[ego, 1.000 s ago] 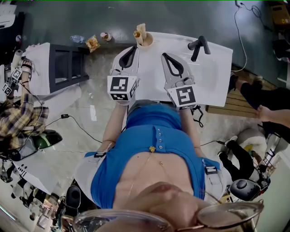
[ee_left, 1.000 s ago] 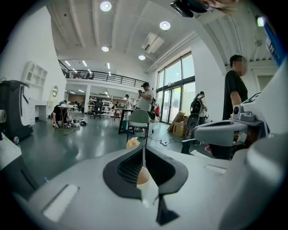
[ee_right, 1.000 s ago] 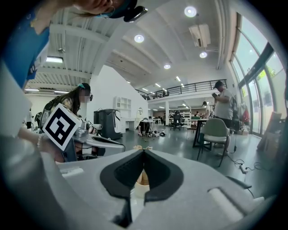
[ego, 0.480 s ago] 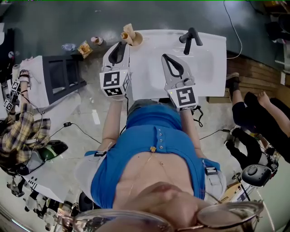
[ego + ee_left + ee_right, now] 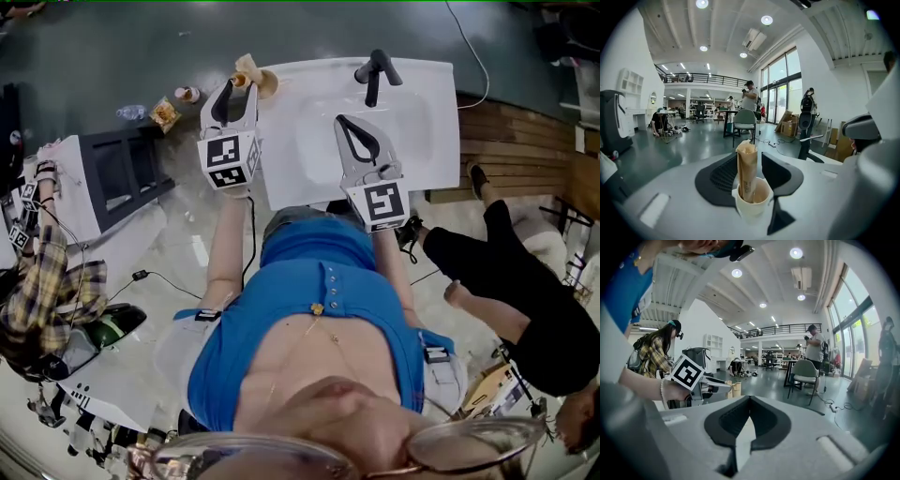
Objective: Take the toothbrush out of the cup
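A white cup [image 5: 268,84] stands on the far left corner of the white sink counter [image 5: 441,141]. Upright in it is a toothbrush in a brown paper wrapper [image 5: 246,67]. In the left gripper view the cup [image 5: 751,204] and the wrapped toothbrush [image 5: 747,168] sit right in front of my left gripper [image 5: 750,157]. Its jaws have just been opening and stand open on either side of the wrapper, not pressing it. My left gripper [image 5: 238,84] reaches the cup from the near side. My right gripper [image 5: 345,123] hangs over the basin, shut and empty, its tips [image 5: 749,399] meeting.
A black faucet [image 5: 373,73] stands at the back of the basin [image 5: 323,141]. A black-and-white cabinet [image 5: 112,173] is left of the counter, with small bottles and packets [image 5: 164,112] on the floor. A person in black [image 5: 506,272] sits at the right.
My left gripper has moved forward and left up to the cup at the counter's corner, and its jaws have opened. The right gripper has shifted only slightly over the basin.
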